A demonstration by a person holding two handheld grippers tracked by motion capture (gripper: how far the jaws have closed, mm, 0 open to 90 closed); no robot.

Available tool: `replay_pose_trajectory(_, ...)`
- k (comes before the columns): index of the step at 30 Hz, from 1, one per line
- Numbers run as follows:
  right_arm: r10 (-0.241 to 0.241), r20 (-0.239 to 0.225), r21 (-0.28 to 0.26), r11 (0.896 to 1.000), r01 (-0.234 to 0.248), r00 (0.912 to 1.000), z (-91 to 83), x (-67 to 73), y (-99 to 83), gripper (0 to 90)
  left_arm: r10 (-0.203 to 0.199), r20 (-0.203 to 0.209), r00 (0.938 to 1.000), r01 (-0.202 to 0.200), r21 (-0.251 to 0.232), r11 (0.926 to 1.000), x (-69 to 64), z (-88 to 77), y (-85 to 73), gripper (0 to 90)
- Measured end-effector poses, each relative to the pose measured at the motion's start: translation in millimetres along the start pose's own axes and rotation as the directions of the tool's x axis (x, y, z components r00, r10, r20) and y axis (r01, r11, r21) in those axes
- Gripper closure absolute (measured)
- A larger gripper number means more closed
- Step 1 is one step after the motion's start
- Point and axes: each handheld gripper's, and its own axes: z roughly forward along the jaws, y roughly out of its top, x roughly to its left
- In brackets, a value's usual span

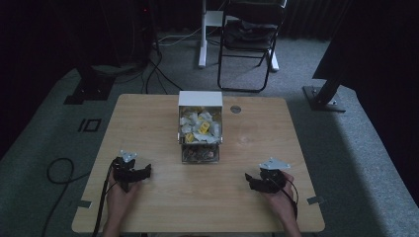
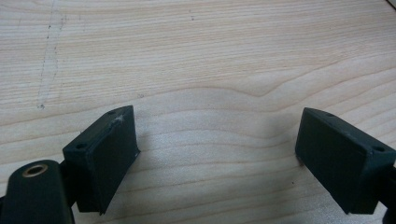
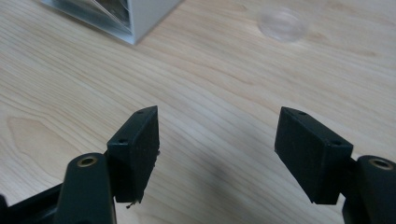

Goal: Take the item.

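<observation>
On the grey carpet, a light wooden worktop (image 1: pixel 163 207) is standing, with a black folding chair (image 1: pixel 249 42) sitting beyond its far edge. Near the middle of the worktop, toward the far side, a white-walled box (image 1: pixel 199 100) is holding a heap of small white and yellow packets (image 1: pixel 199 127), with its clear front end facing the person. A corner of that box (image 3: pixel 140 21) is showing at the top of the right gripper view, and a small round cap (image 3: pixel 282 24) is lying flush in the wood near it. The left tool (image 1: pixel 146 171) is resting released near the front left, well apart from the box, its jaws gaping over bare wood. The right tool (image 1: pixel 249 179) is hovering released at the front right, nothing between its jaws.
</observation>
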Motion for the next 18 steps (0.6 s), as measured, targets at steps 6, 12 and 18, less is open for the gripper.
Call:
replay_pose_trajectory(6,-0.021,-0.013,-0.02,1.0,0.021,0.9997,-1.4,10.4,8.9,30.6,0.0,0.0,1.0,0.0,0.0,1.0,0.0,0.0,0.0,13.7)
replay_pose_trajectory(12,-0.04,-0.022,-0.038,0.999,0.039,0.999,-5.4,17.7,15.1,31.0,0.0,0.0,1.0,0.0,0.0,1.0,0.0,0.0,0.0,13.7)
replay_pose_trajectory(18,-0.06,-0.032,-0.057,0.997,0.058,0.9977,-8.8,23.1,20.8,33.2,0.0,0.0,1.0,0.0,0.0,1.0,0.0,0.0,0.0,13.7)
